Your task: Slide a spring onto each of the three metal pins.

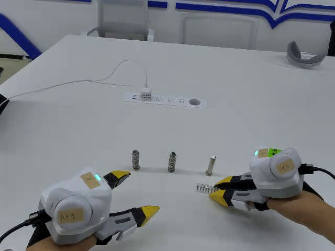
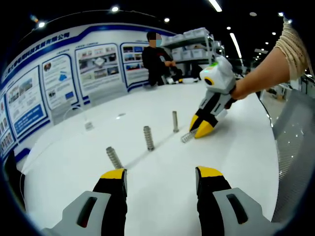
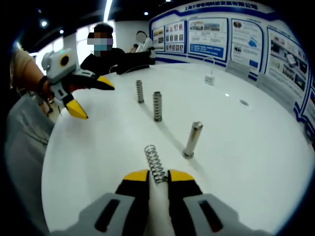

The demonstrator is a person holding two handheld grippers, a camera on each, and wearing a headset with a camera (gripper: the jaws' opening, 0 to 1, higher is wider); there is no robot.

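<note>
Steel to thread: grips spring [image 3: 155, 164] by one end in right hand-held gripper [image 3: 157, 175], on counter [image 3: 236, 157] just beside bare pin [image 3: 192, 139], far end free for mounting. Holds left hand-held gripper [image 2: 161, 173] apart, clear.

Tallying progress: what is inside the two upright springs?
Coils hide their cores: no pin can be made out inside the left spring or the middle spring. Beside them the bare pin stands uncovered; the right gripper holds the third spring.

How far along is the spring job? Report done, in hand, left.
Done: the left pin and middle pin carry springs. In hand: the right gripper is shut on the last spring. Left: the bare pin has none. The left gripper is open.
</note>
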